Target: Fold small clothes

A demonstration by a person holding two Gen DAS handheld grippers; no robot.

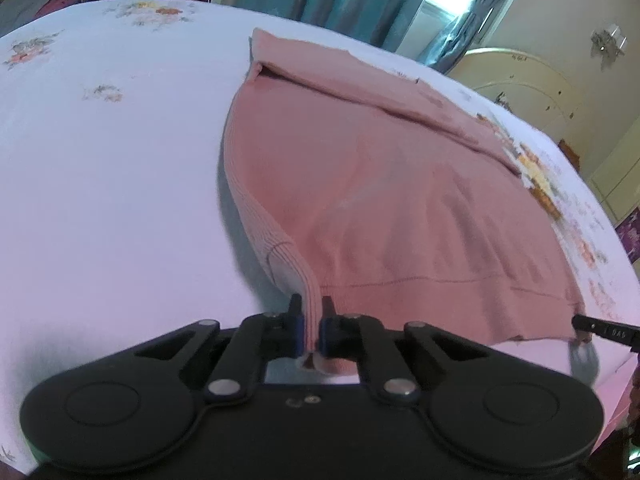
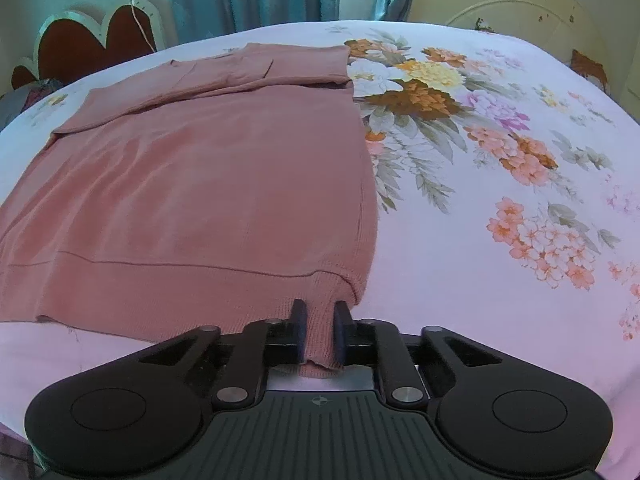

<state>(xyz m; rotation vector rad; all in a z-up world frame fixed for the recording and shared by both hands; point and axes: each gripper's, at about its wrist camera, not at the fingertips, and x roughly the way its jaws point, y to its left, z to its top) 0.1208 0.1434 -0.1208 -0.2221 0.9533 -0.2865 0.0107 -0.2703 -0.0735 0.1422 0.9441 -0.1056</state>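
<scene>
pink sweater (image 2: 208, 184), hem corners apparently pinched

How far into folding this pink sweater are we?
Done: sleeves look folded across the top of the pink sweater. In hand: left gripper and right gripper each have jaws shut on a hem corner. Left: carry the hem up over the body on the bed.

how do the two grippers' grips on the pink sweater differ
The left gripper pinches the sweater's near left corner at the ribbed side edge; the right gripper pinches the near right corner on the hem band. Beside the left gripper the bedsheet is nearly plain; beside the right one it carries big flower prints. Both are shut on a narrow fold of the hem, low over the bed.
</scene>
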